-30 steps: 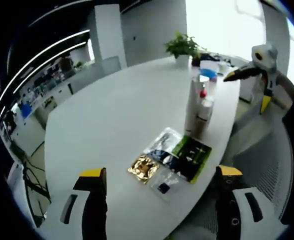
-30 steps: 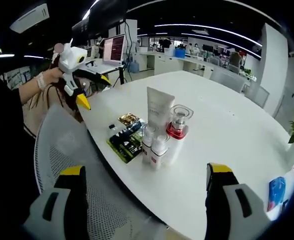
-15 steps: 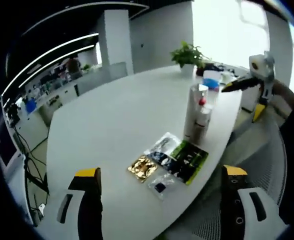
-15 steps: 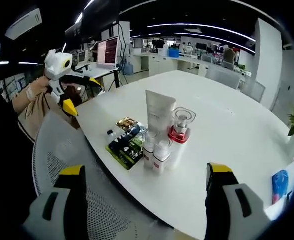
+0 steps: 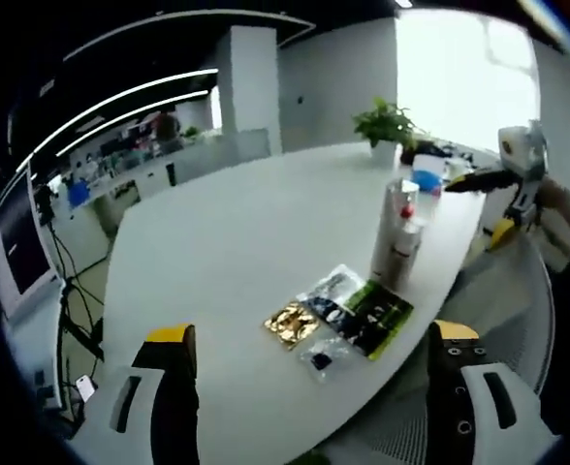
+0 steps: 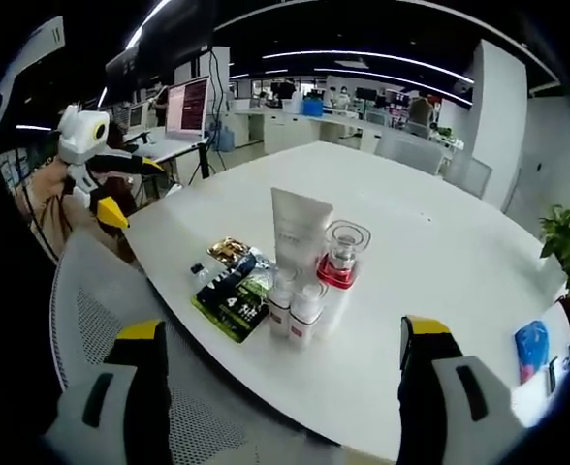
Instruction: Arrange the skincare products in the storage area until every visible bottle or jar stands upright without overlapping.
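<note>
While both of my grippers hang off the near edge, the white surface [image 6: 430, 262] spreads wide ahead of them. A mesh chair [image 6: 101, 320] sits below and left of my right gripper [image 6: 277, 387], whose jaws stand wide apart and hold nothing. Ahead of it, between the jaws, the skincare cluster stands upright and packed close: a white tube [image 6: 298, 231], a clear bottle with a red collar [image 6: 340, 263] just right of it, and two small white bottles [image 6: 295, 308] nearest me. Flat sachets [image 6: 230, 291] lie just left of them. My left gripper [image 5: 311, 402] is equally wide and empty, with the sachets [image 5: 348, 315] ahead.
</note>
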Demonstrator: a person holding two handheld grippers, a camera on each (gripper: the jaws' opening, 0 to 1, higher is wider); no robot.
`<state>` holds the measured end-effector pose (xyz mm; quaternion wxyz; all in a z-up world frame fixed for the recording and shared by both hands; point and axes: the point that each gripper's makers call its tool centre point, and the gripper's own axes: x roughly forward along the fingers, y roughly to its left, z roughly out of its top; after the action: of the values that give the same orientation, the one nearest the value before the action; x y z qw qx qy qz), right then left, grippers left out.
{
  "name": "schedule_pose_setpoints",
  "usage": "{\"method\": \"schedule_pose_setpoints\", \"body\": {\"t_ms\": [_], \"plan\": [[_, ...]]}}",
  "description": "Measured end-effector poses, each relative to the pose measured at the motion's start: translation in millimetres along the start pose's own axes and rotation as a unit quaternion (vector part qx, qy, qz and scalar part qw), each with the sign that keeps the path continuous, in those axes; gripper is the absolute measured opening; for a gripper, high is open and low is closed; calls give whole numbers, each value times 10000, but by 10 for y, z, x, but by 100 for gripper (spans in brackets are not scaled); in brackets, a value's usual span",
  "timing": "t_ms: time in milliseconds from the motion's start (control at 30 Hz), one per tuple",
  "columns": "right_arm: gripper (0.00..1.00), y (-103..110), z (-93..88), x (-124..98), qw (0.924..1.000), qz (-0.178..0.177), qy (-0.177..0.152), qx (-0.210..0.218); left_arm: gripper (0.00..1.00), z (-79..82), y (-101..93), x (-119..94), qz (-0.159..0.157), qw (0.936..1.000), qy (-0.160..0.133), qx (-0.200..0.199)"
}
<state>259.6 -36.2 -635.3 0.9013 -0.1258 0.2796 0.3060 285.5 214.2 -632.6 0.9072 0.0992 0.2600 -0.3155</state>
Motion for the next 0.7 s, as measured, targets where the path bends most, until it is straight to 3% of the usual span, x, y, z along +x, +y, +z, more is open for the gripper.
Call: {"method": "schedule_pose_setpoints", "body": {"t_ms": [167,300,700], "plan": [[100,43,-2,79,9999,-56,-31,124,97,-72,52,-22,5,9995,47,-306],[100,90,36,120,9998,-75,-115,135,97,-60,85,-60,26,9991,-155,-404],[100,90,75,91,9995,-256,-121,116,97,-87,168,-156,259,9984,-251,-443]]}}
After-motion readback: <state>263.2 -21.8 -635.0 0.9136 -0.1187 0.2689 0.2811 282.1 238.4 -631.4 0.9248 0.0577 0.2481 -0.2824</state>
